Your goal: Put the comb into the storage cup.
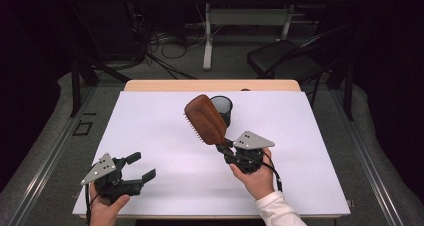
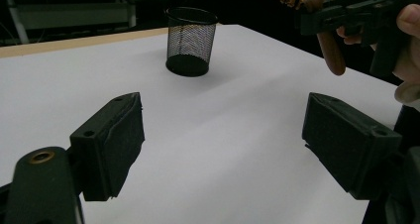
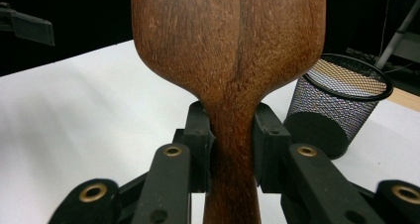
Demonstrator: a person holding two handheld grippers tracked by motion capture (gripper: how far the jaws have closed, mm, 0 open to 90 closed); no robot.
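Note:
A wooden hairbrush [image 1: 205, 118] with a wide brown paddle head is held up off the white table [image 1: 150, 131], head tilted up and to the left. My right gripper [image 1: 226, 149] is shut on the hairbrush's handle [image 3: 233, 149], with a black pad pressing on each side of the neck. Just beyond the brush head stands a black mesh cup [image 1: 222, 107], upright and open-topped [image 3: 341, 102]. My left gripper [image 1: 141, 167] rests near the table's front left corner, its jaws wide apart with nothing between them [image 2: 223, 144]. The mesh cup [image 2: 190, 40] lies well ahead of it.
A white sheet covers most of the wooden table [image 1: 210, 85]. Behind the table are a black chair [image 1: 285, 58], a white desk frame [image 1: 240, 21] and tangled cables [image 1: 160, 43] on the floor.

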